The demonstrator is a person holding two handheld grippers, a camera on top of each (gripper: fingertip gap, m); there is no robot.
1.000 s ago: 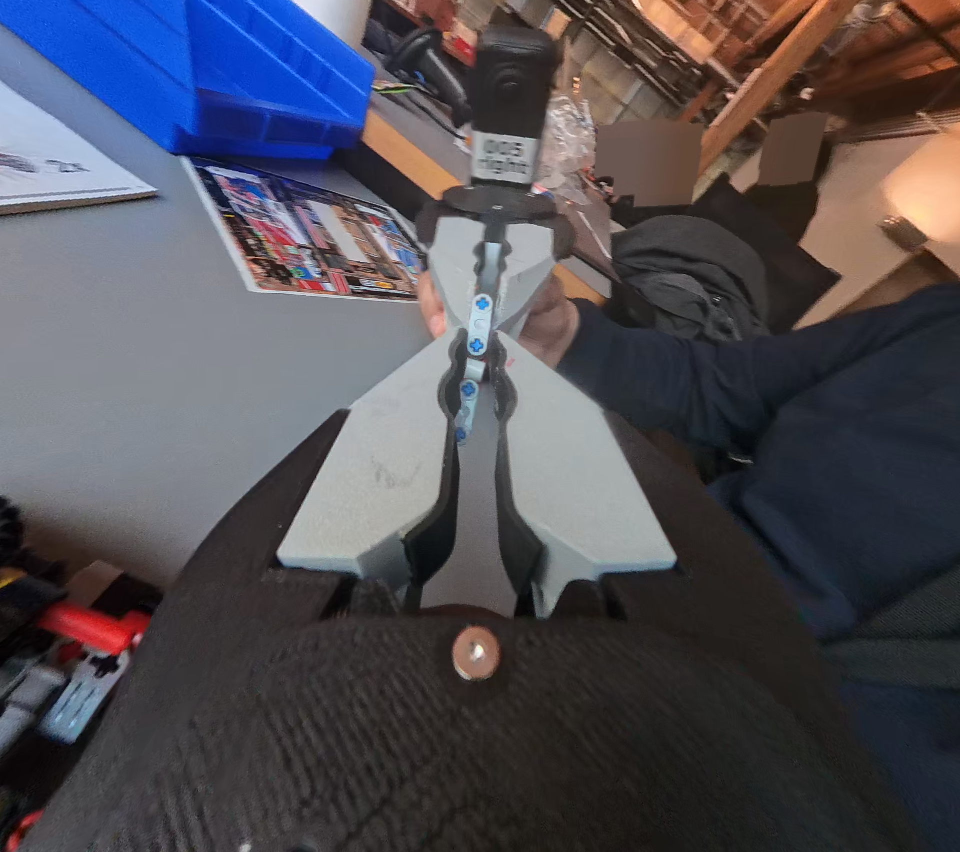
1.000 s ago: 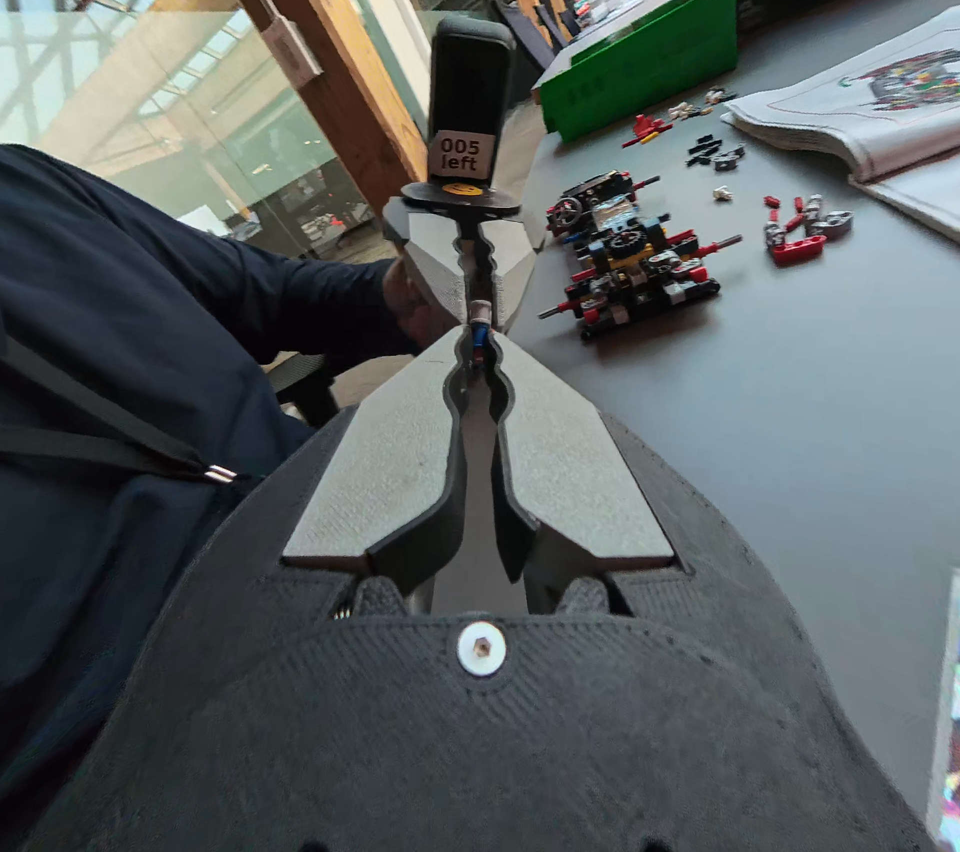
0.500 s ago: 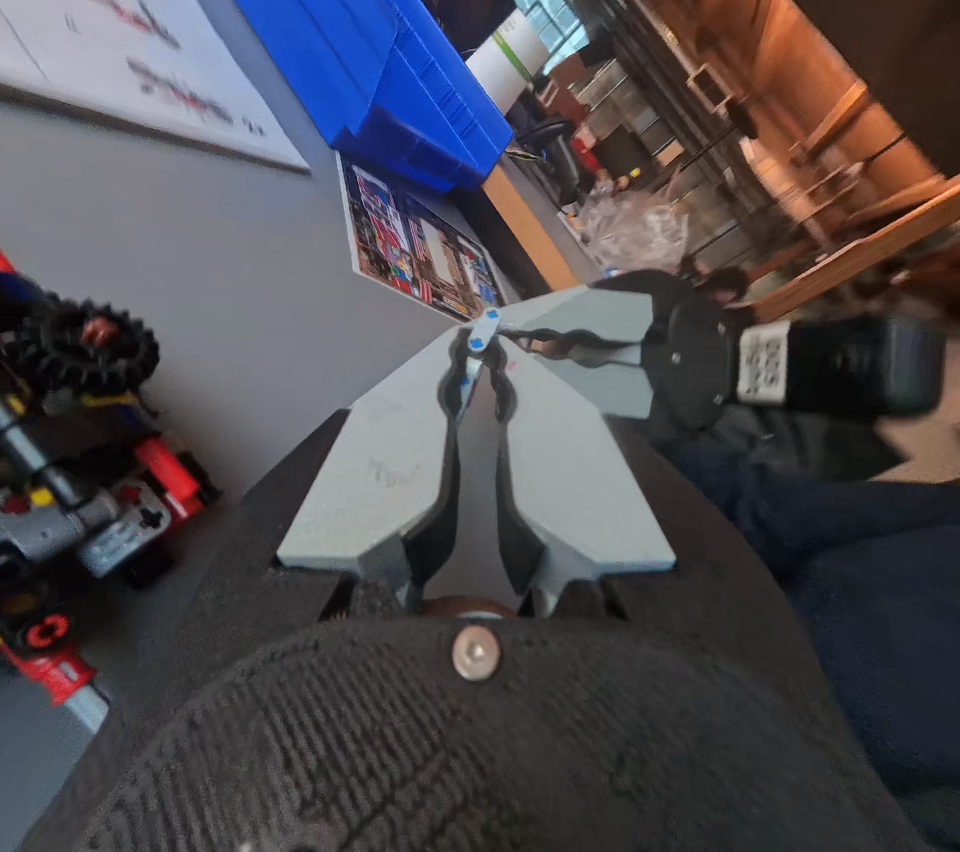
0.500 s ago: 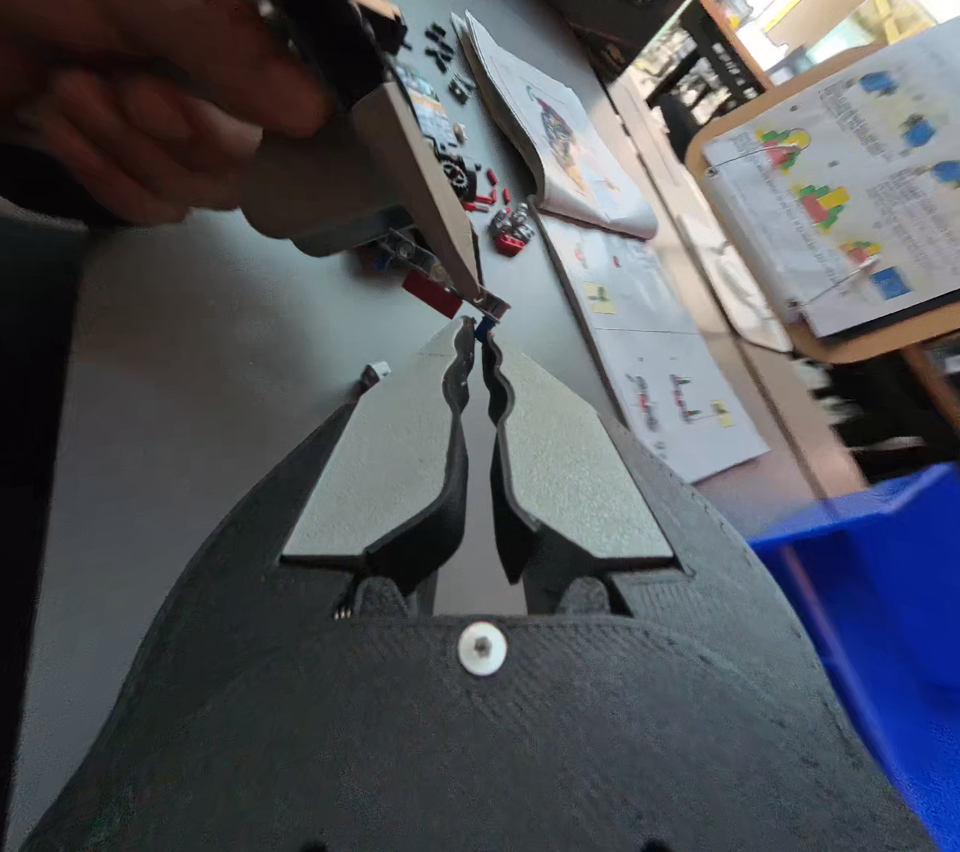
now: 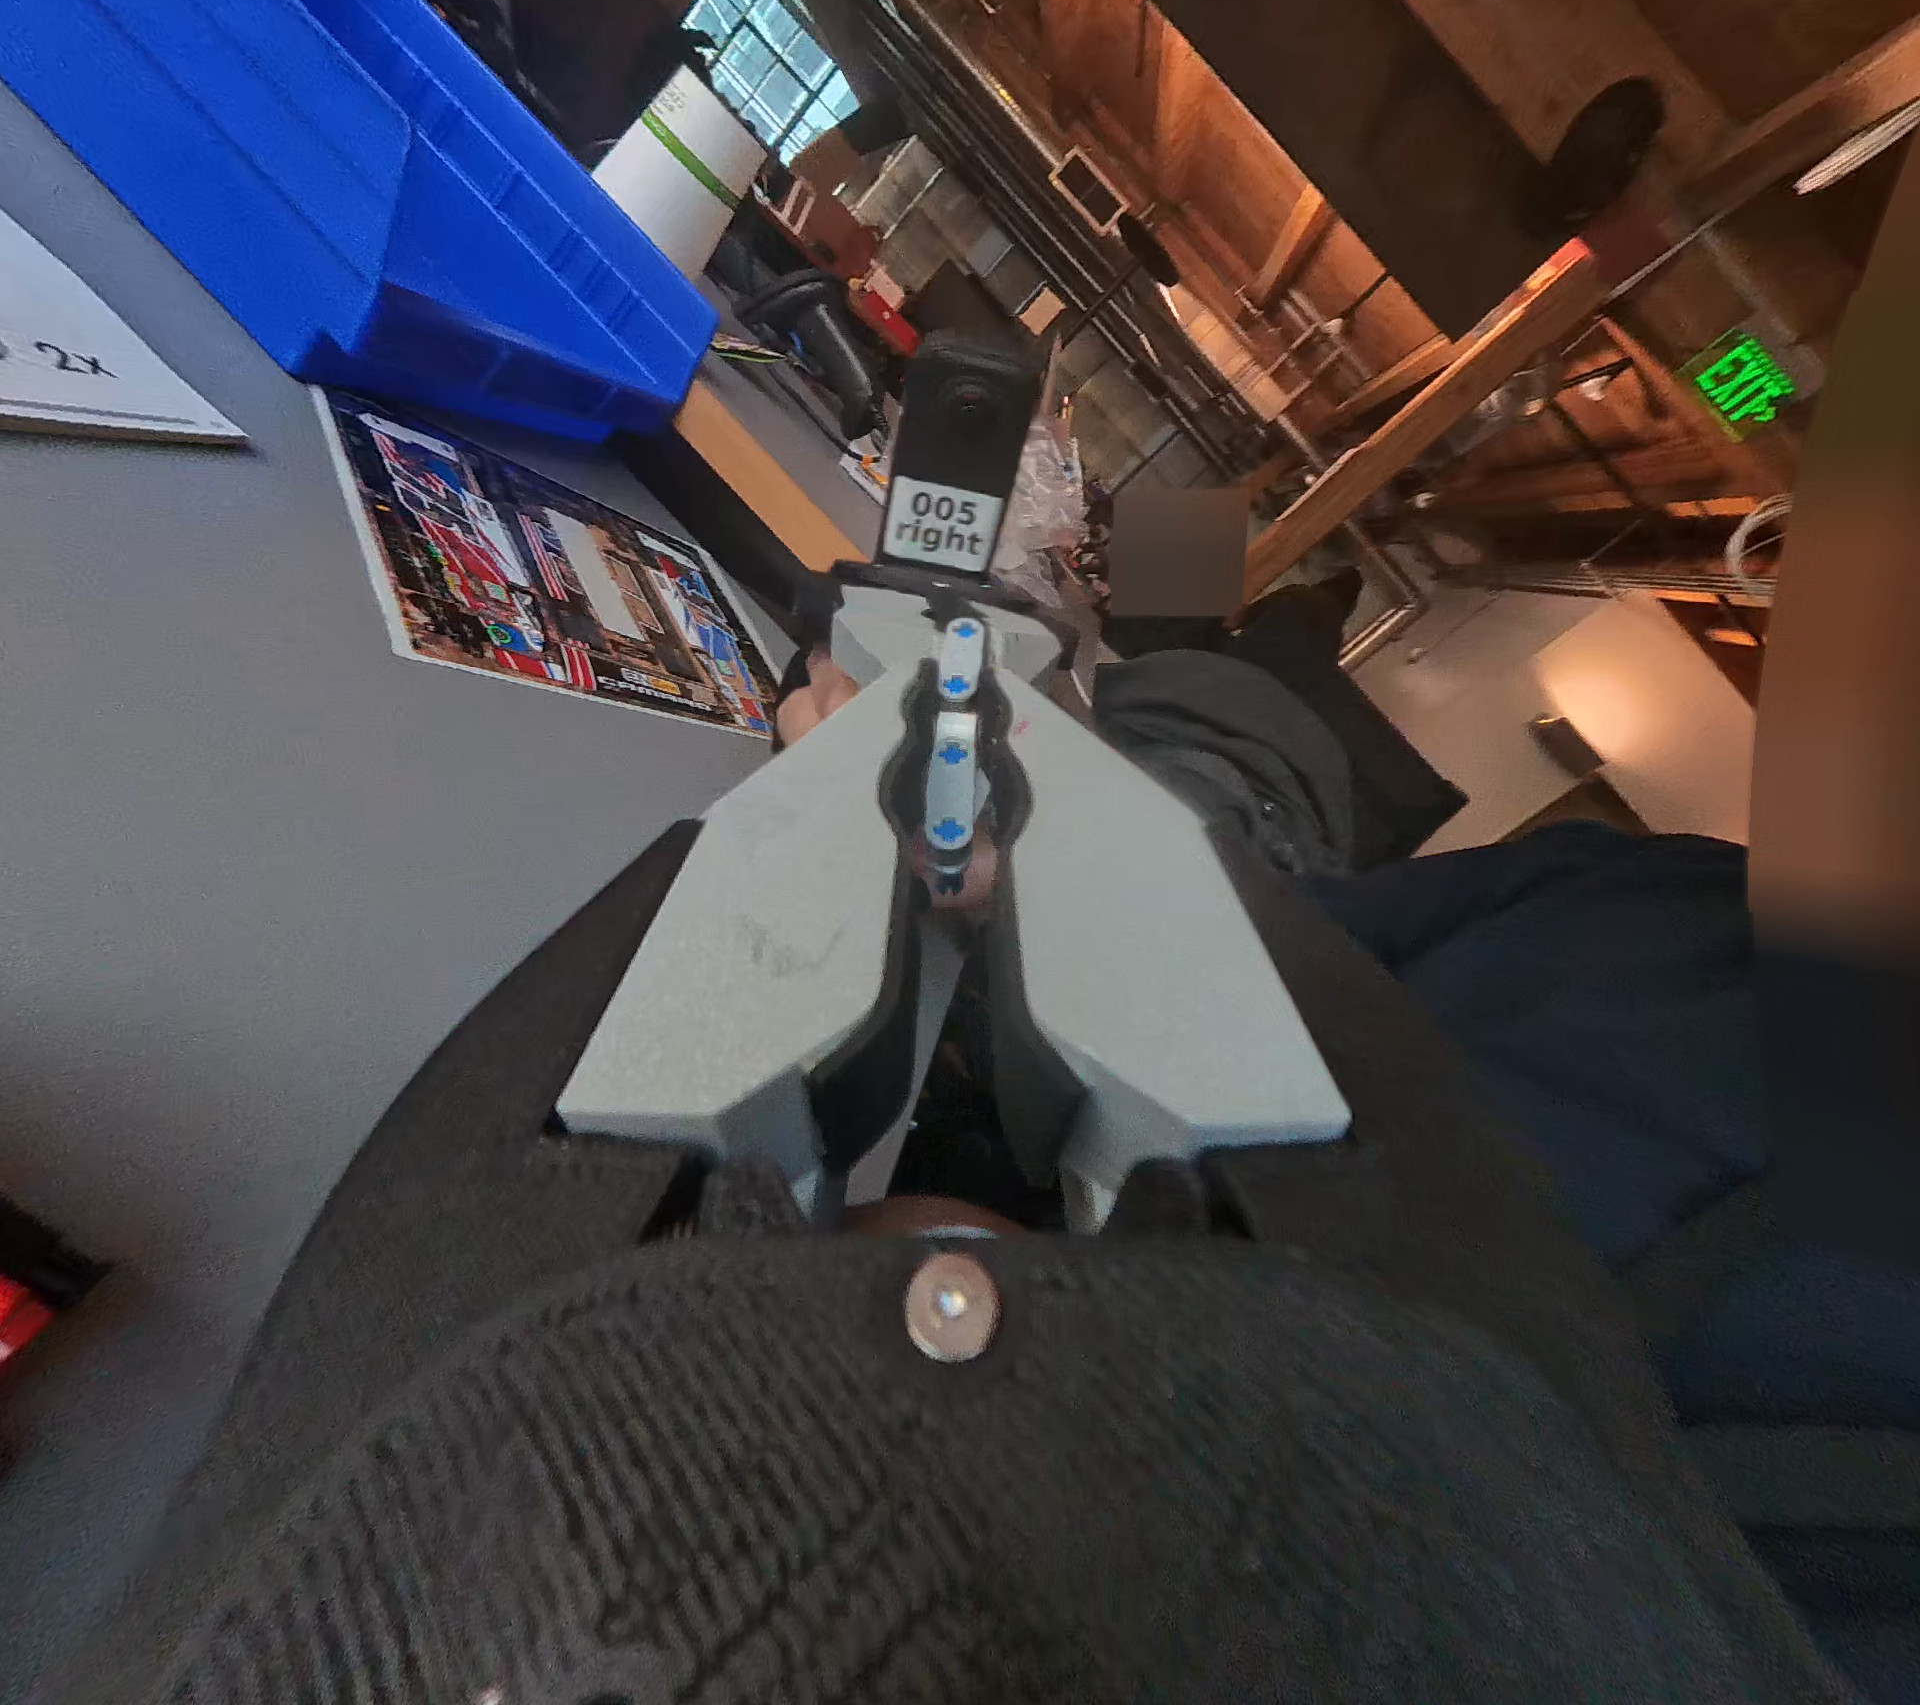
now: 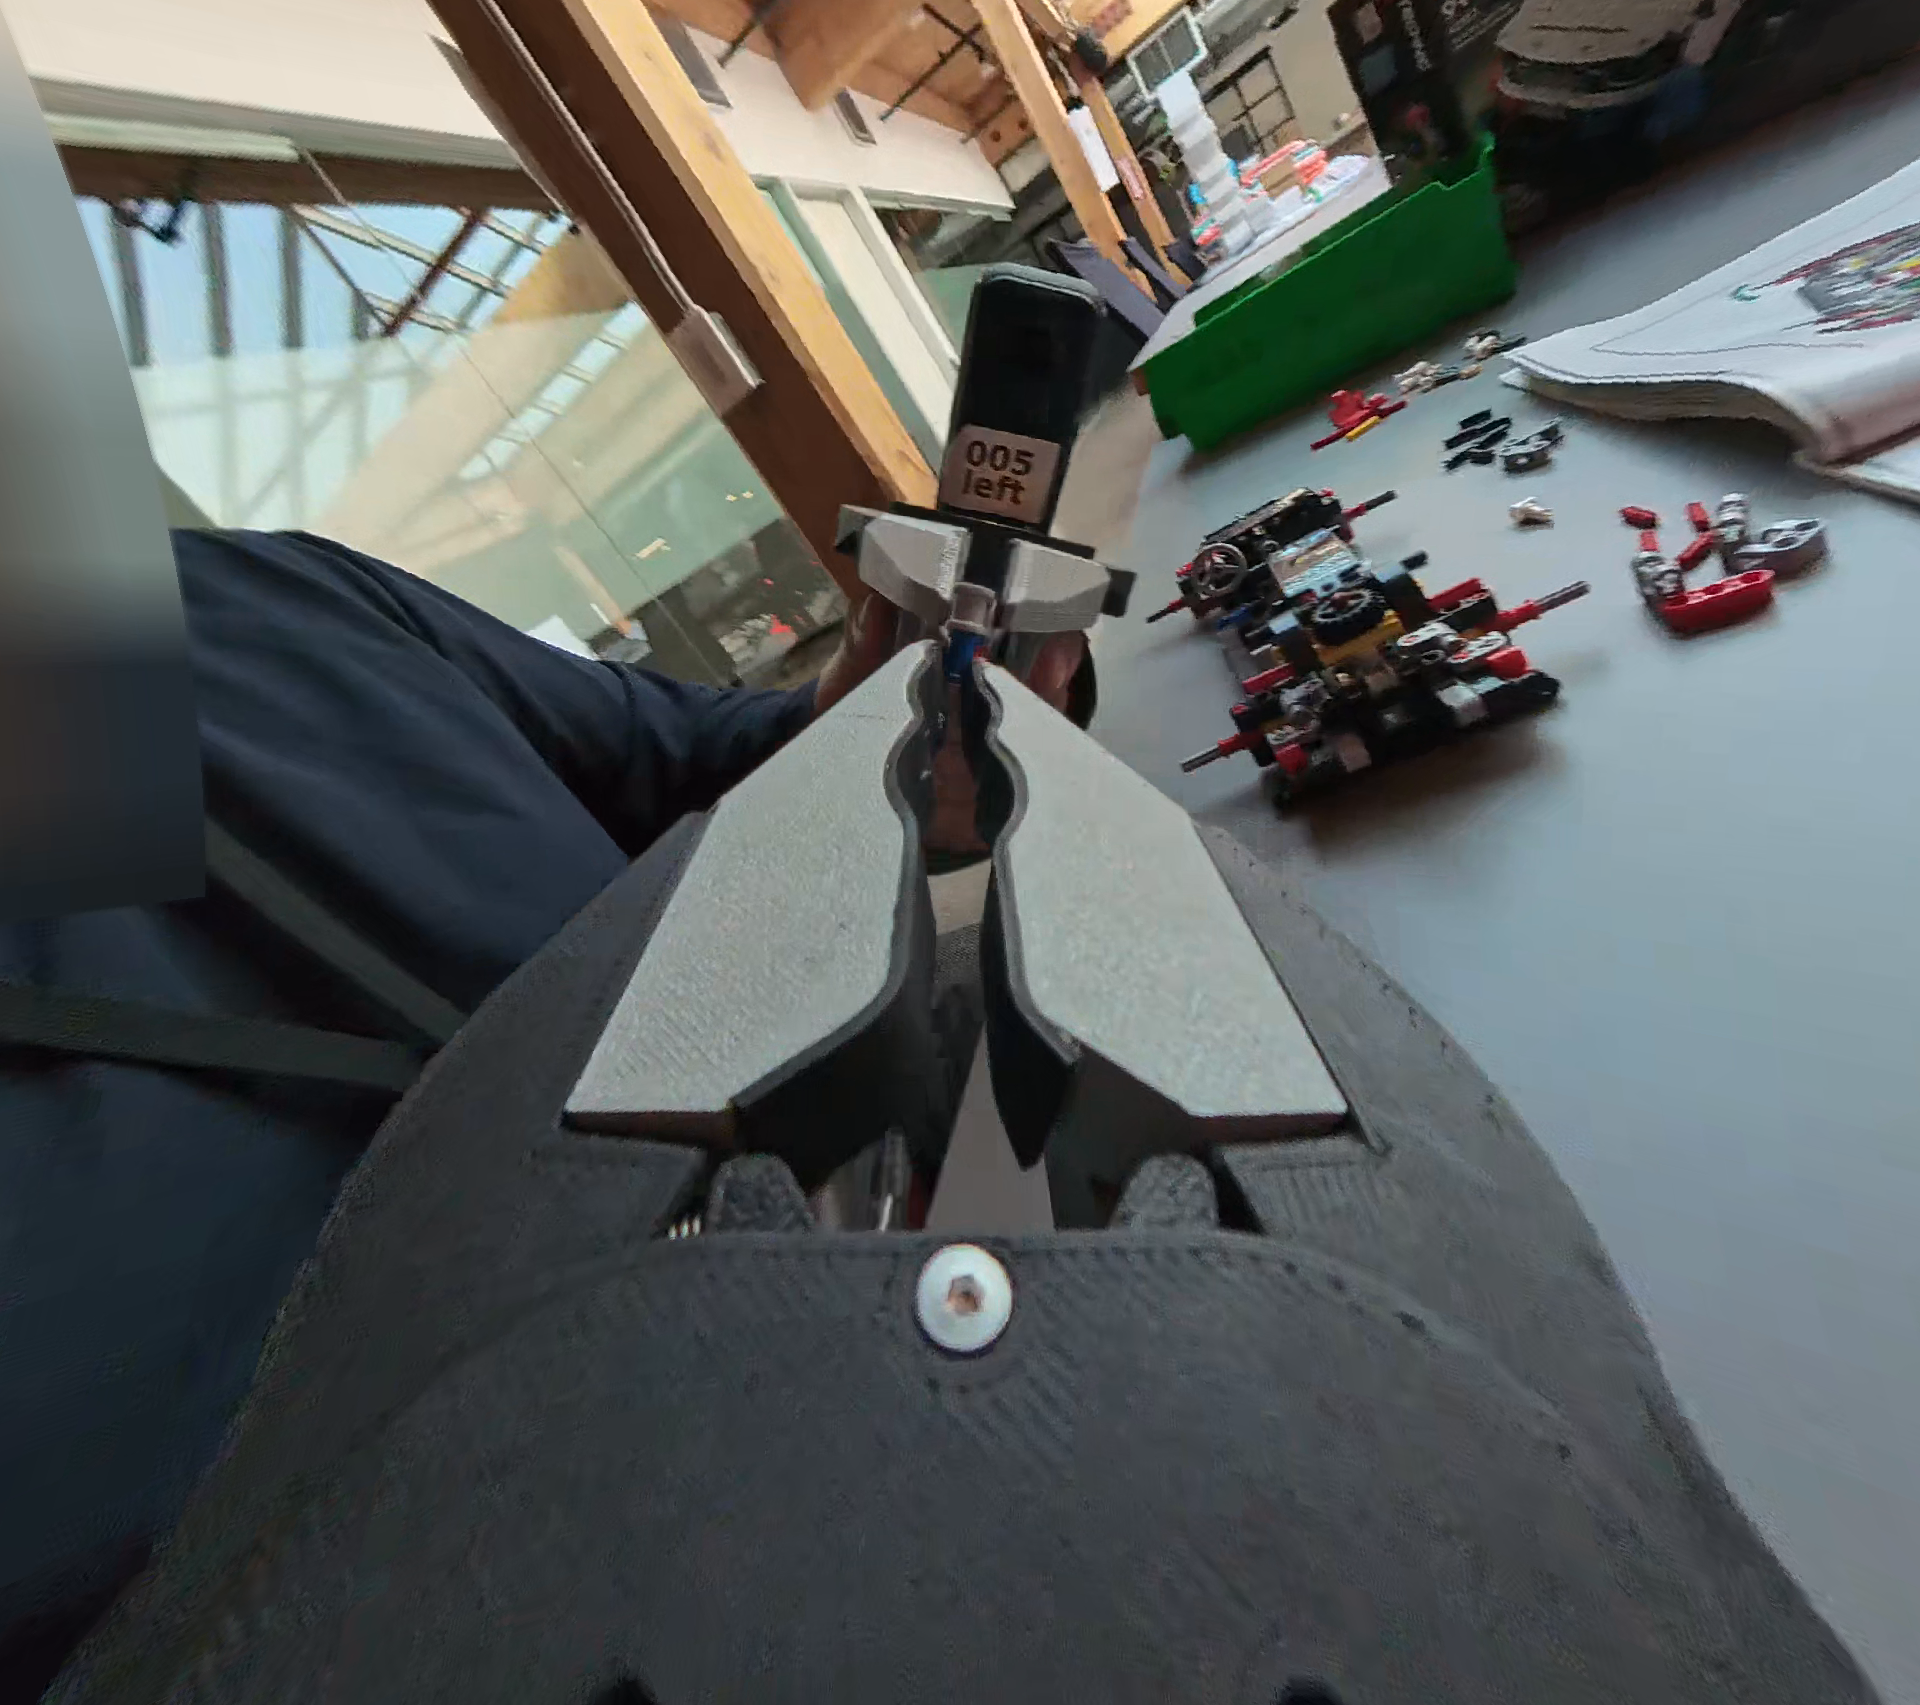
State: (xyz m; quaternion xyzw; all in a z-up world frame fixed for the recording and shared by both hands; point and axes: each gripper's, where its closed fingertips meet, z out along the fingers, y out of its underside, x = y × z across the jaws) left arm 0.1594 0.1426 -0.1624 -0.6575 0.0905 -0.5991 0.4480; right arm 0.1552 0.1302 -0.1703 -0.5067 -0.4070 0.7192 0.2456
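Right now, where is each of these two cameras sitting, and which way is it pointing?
Left wrist view: rides the left gripper, facing the right gripper, blue bin, sticker sheet; a dark sleeve shows.
Right wrist view: rides the right gripper, facing the left gripper, brick chassis, green bin; a sleeve shows.
Shared: the grippers meet tip to tip over one grey table, around a light-grey beam with blue pins.

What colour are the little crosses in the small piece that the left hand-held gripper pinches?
Blue, on a light grey piece; left wrist view shows them best.
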